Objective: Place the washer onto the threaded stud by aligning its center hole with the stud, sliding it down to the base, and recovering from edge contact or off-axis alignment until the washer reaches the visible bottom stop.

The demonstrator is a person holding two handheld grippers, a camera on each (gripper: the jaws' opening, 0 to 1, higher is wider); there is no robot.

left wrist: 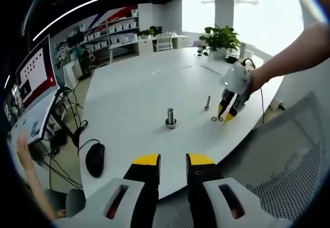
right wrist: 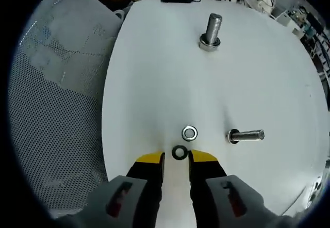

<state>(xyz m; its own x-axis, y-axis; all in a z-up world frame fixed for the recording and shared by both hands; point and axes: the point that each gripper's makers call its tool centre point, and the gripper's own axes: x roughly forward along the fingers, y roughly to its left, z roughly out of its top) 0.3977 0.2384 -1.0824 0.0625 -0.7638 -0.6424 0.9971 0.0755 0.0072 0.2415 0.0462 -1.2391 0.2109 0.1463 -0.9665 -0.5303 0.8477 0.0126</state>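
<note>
in the right gripper view we hold the right claw (right wrist: 176, 160) low over the white tabletop (right wrist: 154, 73), jaws parted by a narrow gap and gripping nothing. a dark washer (right wrist: 179, 152) lies flat on the tabletop just ahead of the yellow tips, in line with the gap. just beyond it lies a bright nut (right wrist: 190, 133), and beside that a smaller bolt (right wrist: 246, 135) appears to lean away to the right of the view. the threaded stud (right wrist: 211, 31) stands upright on its base, well apart, toward the far edge.

in the left gripper view our left claw (left wrist: 173, 162) hangs near the tabletop edge, jaws slightly apart and empty. the stud (left wrist: 170, 118) stands ahead of it, the smaller bolt (left wrist: 207, 103) beyond. the right claw (left wrist: 225, 116) enters from the right, tips just beside the washer (left wrist: 220, 118). a computer mouse (left wrist: 95, 159) rests at the left edge.
</note>
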